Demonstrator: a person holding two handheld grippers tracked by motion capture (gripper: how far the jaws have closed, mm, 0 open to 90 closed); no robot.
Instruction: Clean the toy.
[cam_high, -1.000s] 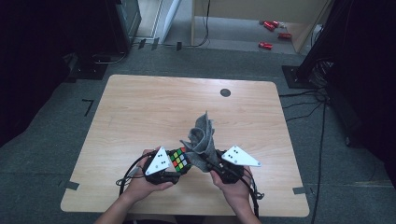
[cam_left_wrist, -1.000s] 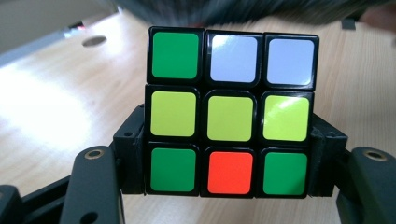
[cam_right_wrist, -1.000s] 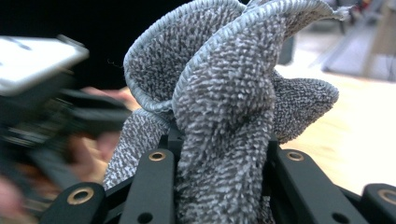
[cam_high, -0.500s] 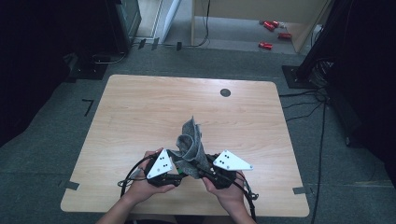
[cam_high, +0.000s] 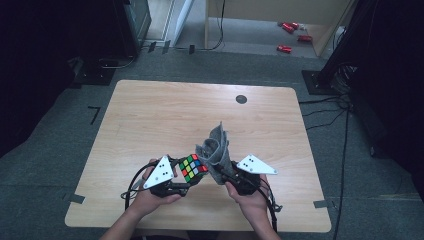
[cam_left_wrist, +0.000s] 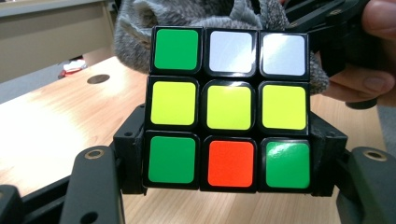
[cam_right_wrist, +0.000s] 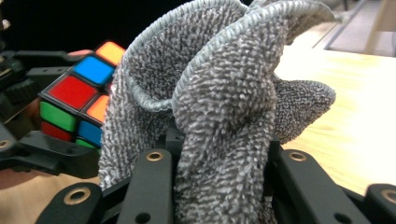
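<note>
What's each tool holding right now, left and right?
Left tool: closed on the multicoloured plastic puzzle cube.
Right tool: closed on the bunched grey terry cloth.

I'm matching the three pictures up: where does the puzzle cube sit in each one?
High view: puzzle cube low centre, in the left hand-held gripper.
Left gripper view: cube centre, clamped between the jaws.
Right gripper view: cube at left edge.
Shared landmark: the grey cloth beside the cube, held by the right hand-held gripper.

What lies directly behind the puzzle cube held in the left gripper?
Behind the puzzle cube bunches the grey cloth, held by the right gripper. The cube covers the cloth's lower part.
</note>
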